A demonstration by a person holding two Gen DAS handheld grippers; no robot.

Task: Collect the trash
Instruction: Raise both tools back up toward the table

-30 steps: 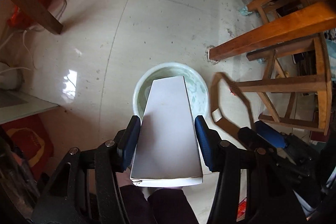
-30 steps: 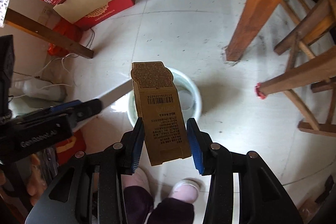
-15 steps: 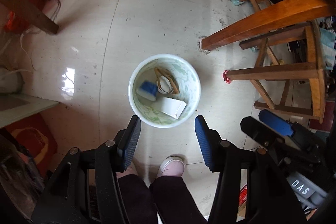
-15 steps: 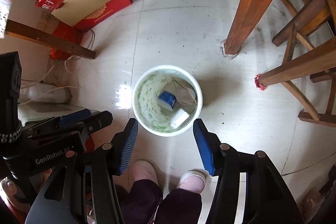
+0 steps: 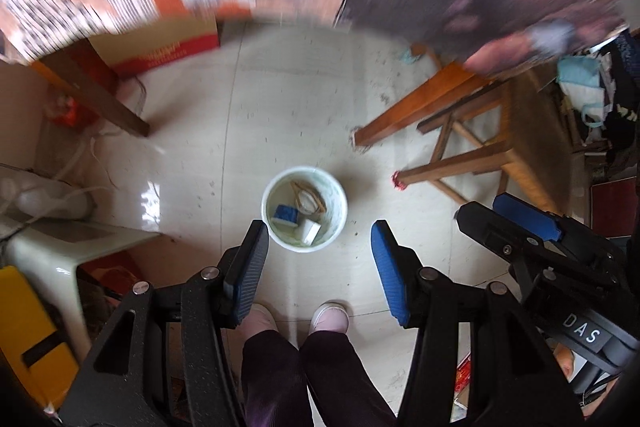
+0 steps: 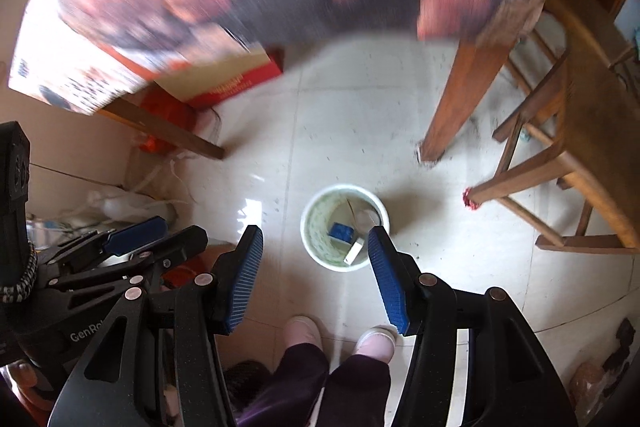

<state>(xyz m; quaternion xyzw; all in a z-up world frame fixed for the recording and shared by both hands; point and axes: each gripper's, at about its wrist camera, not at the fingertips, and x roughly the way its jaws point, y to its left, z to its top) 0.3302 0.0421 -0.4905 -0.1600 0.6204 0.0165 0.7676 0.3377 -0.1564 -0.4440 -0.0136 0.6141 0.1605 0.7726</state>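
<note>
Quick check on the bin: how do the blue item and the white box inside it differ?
In the trash bin, the blue item lies flat, its dark blue face up with a pale lower edge; the white box is plain, smaller-looking and tilted against the wall nearer the person's feet. The blue item sits more centrally. Both are small, boxy and touch each other.

Home: tiled floor (image 5: pixel 304 99), wooden stool (image 5: pixel 496 143), slippers (image 6: pixel 376 341).

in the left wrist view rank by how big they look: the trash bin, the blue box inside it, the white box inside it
1. trash bin, clearly largest.
2. blue box and white box look about alike; both lie tilted, so no ranking between them.
</note>
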